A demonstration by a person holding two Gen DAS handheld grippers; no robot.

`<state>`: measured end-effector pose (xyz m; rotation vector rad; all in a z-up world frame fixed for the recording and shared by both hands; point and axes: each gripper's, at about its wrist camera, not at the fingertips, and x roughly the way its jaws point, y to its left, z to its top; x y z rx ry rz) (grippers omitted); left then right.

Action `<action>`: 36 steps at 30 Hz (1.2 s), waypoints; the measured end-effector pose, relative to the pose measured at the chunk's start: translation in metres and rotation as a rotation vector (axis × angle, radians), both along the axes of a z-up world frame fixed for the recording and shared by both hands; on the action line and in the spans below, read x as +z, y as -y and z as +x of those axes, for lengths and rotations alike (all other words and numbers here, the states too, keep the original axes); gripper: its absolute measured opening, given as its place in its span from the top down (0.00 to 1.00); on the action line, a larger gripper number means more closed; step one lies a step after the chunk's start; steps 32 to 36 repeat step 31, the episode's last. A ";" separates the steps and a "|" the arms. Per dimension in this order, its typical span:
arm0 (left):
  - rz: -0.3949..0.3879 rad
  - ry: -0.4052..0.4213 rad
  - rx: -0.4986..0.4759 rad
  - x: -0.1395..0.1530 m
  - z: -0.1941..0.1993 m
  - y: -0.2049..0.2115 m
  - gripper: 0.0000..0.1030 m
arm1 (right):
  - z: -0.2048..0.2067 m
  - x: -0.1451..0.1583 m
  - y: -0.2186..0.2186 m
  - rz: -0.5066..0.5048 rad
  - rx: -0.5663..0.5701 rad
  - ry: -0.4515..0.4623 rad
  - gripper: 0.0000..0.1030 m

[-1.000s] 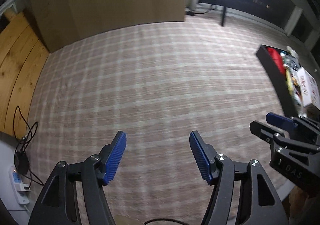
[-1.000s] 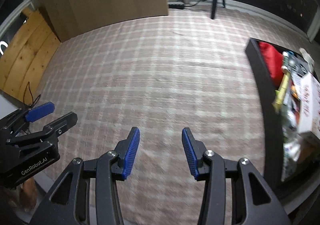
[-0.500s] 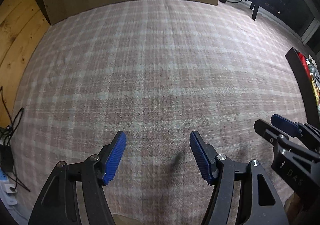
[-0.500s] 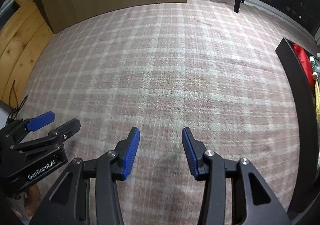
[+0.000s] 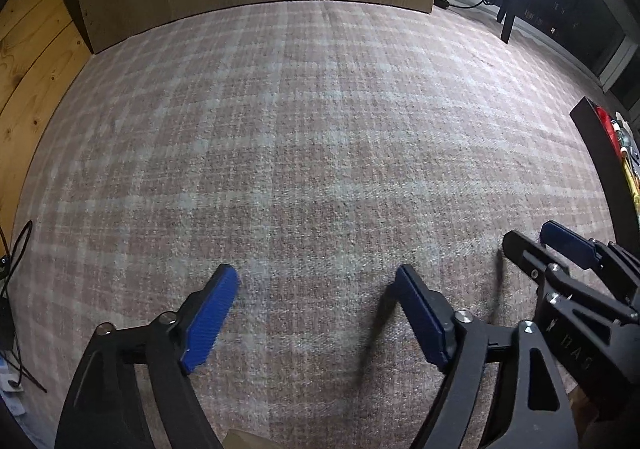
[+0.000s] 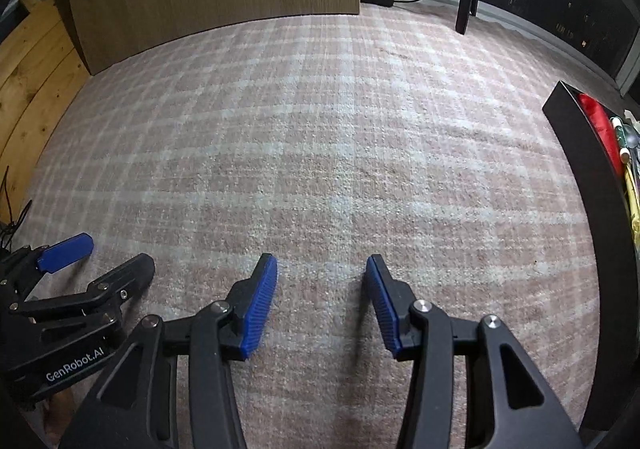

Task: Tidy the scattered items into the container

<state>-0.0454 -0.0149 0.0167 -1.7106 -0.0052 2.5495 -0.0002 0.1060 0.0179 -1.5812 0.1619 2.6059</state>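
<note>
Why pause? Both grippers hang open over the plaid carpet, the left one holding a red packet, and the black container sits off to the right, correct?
Not quite: the left gripper holds nothing, as the left wrist view shows. The rest stands.

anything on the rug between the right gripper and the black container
Nothing: the right wrist view shows only bare pink plaid rug between the open right gripper and the black container's wall.
</note>
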 end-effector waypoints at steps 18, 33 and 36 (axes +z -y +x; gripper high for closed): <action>-0.034 -0.027 -0.017 -0.044 0.030 -0.058 0.01 | 0.052 -0.017 0.051 0.058 -0.026 -0.050 0.48; -0.027 -0.046 -0.022 -0.057 0.037 -0.077 0.01 | 0.074 -0.028 -0.006 0.067 -0.057 -0.069 0.43; -0.027 -0.046 -0.022 -0.057 0.037 -0.077 0.01 | 0.074 -0.028 -0.006 0.067 -0.057 -0.069 0.43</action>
